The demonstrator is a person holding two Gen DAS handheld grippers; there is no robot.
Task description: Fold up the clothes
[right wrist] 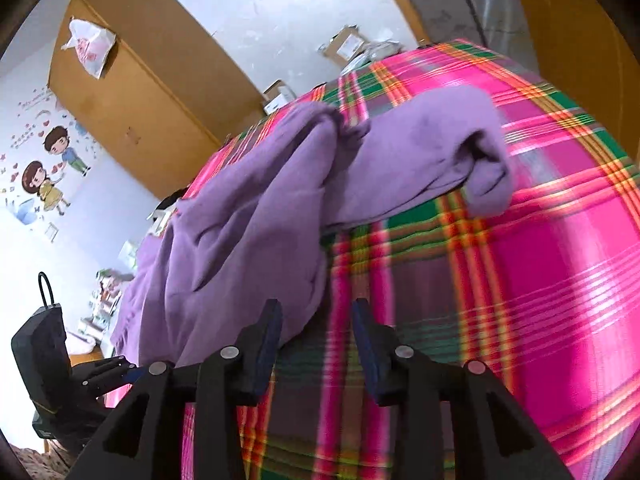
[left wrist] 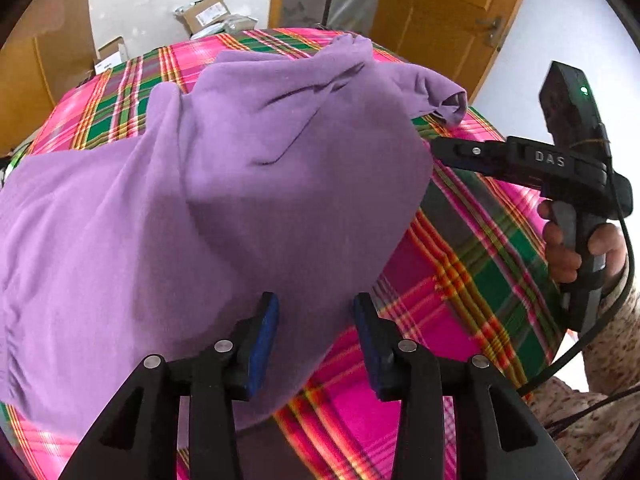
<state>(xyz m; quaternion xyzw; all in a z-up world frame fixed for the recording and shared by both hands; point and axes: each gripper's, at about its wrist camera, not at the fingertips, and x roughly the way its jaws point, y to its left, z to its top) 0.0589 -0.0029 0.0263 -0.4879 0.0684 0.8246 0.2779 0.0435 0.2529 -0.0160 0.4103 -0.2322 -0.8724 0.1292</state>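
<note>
Purple cloth, a rumpled shirt [left wrist: 248, 184], lies spread over a pink and green plaid bedcover [left wrist: 472, 280], bunched in loose ridges rather than squared into a flat stack. Just ahead of the left gripper [left wrist: 316, 312] the shirt's near edge runs under and between its blue pads [left wrist: 269, 320], which stand apart with nothing pinched. To that gripper's right, the right gripper [left wrist: 440, 150] reaches in with its tip at the shirt's side edge, a hand [left wrist: 568, 248] wrapped round its handle; from here its fingers read as one dark bar. Its own camera settles the matter: the right gripper [right wrist: 318, 316] has its pads spread wide, the shirt's hem just ahead and to its left, bare bedcover straight in front. Judged from the slack lie of the cloth, the work looks to be between grasps, either smoothing the shirt out or partway into a fold; the pictures do not settle which. Any next hold would call for closing on a single edge layer without catching the bedcover beneath. Only the right view shows a sleeve [right wrist: 472, 160] flung out far ahead and to the right, its cuff curled open, plus a wardrobe [right wrist: 132, 92] and cartoon wall stickers [right wrist: 44, 168]; only the left view shows the person's patterned sleeve [left wrist: 608, 344] and the trailing cable [left wrist: 576, 344]
</note>
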